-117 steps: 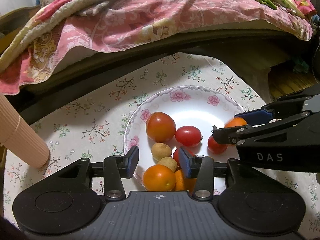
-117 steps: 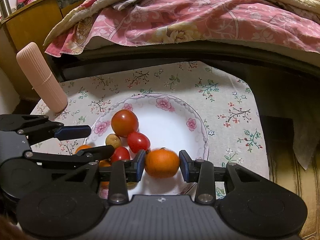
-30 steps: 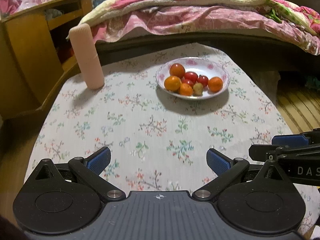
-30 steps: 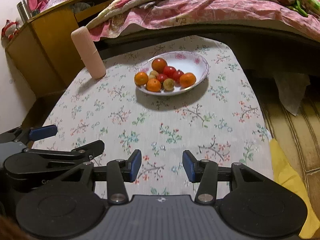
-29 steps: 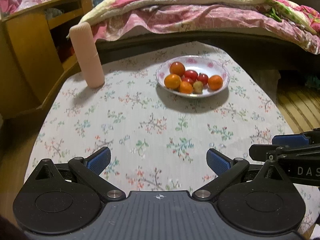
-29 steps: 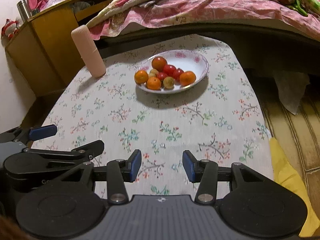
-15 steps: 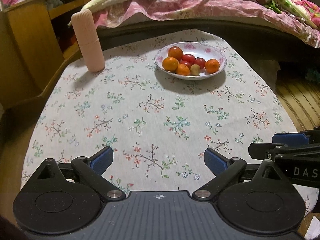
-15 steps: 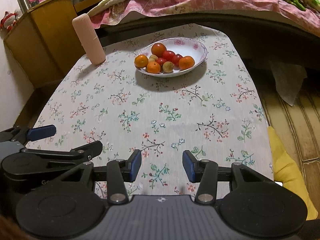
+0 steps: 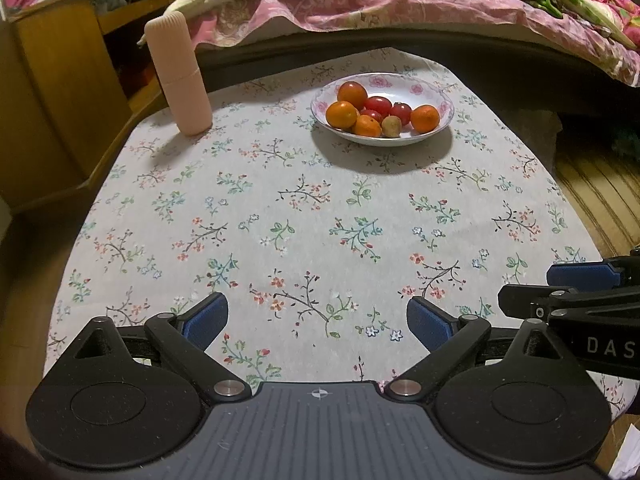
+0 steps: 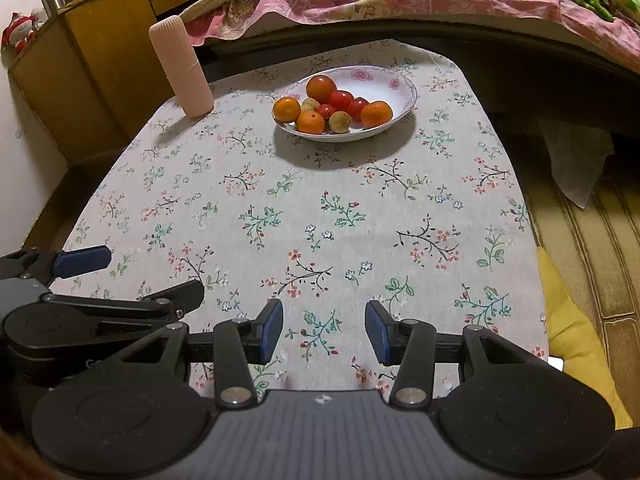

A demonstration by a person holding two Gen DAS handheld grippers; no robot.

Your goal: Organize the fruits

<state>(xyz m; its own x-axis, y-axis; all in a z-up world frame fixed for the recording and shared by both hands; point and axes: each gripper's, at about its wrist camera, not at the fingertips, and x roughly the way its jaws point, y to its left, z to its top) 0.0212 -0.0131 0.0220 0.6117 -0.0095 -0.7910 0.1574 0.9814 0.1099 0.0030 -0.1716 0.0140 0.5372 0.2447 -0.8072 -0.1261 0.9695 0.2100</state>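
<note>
My left gripper stands wide open and empty, my right gripper part open, empty; the fruits sit heaped in the plate across the table; tomatoes bruise easily, oranges firmer; I'd pinch each gently across its middle.

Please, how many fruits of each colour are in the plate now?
Orange fruits: 3
Big red-orange tomato: 1
Small red tomatoes: 3
Brownish-yellow fruits: 2
Total in the plate: 9
</note>
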